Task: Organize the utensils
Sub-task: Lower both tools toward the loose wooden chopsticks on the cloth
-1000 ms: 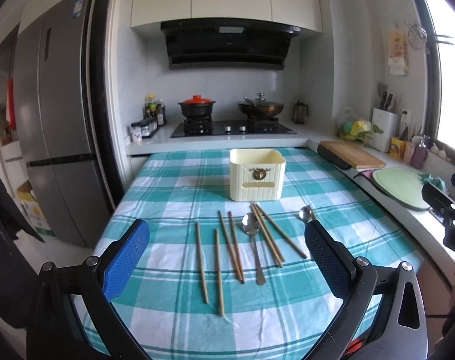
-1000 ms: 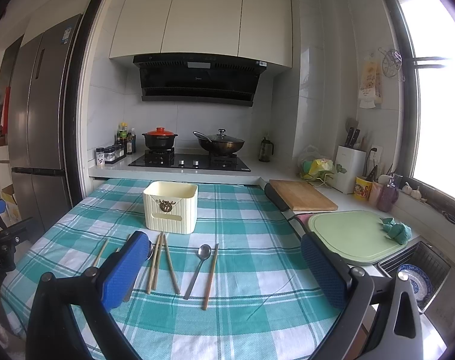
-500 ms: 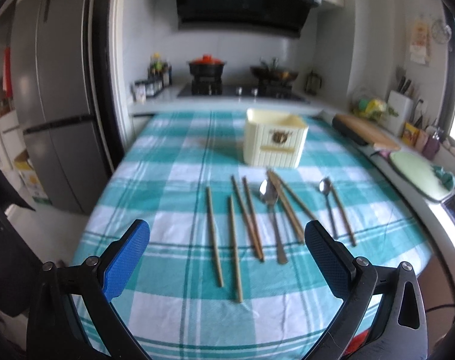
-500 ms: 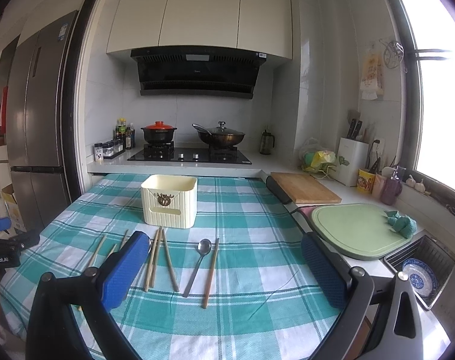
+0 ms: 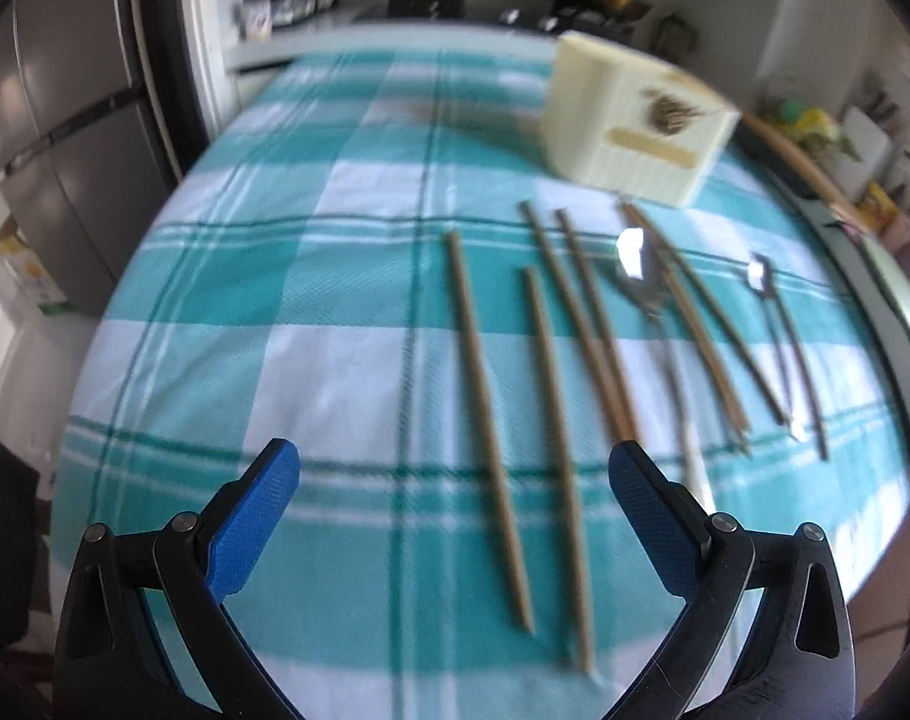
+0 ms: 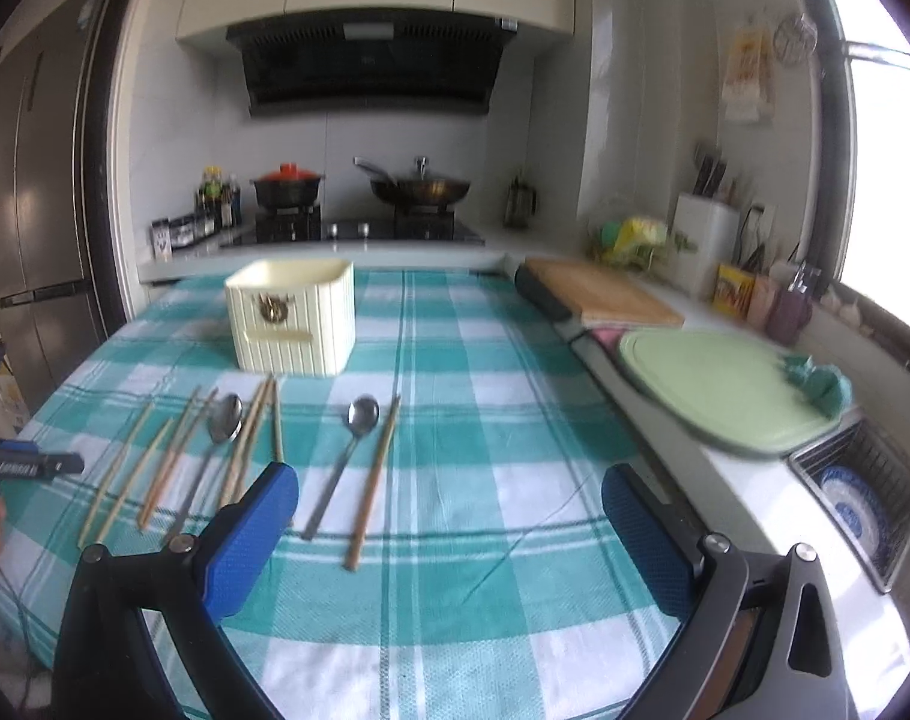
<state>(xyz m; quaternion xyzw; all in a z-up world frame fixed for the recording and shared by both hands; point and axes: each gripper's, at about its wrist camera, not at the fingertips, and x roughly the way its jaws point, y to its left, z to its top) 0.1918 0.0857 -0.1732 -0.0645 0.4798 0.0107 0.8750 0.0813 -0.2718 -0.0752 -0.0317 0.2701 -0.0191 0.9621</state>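
Several wooden chopsticks (image 5: 488, 414) and two metal spoons lie in a row on the teal checked tablecloth (image 5: 311, 312). A cream utensil box (image 5: 632, 123) stands behind them; it also shows in the right wrist view (image 6: 293, 315). My left gripper (image 5: 455, 480) is open and empty, low over the two leftmost chopsticks. My right gripper (image 6: 449, 498) is open and empty, above the table's near edge, to the right of a spoon (image 6: 344, 459) and a single chopstick (image 6: 374, 483). The larger spoon (image 6: 212, 447) lies among the chopsticks at left.
A wooden cutting board (image 6: 599, 297) and a green round board (image 6: 719, 384) lie on the counter at right, with a sink rack (image 6: 863, 498) beyond. A stove with pots (image 6: 359, 210) is at the back. A fridge (image 6: 41, 180) stands at left.
My left gripper has dropped and moved forward towards the leftmost chopsticks, tilting down. My right gripper has moved forward a little over the table. Both stay open.
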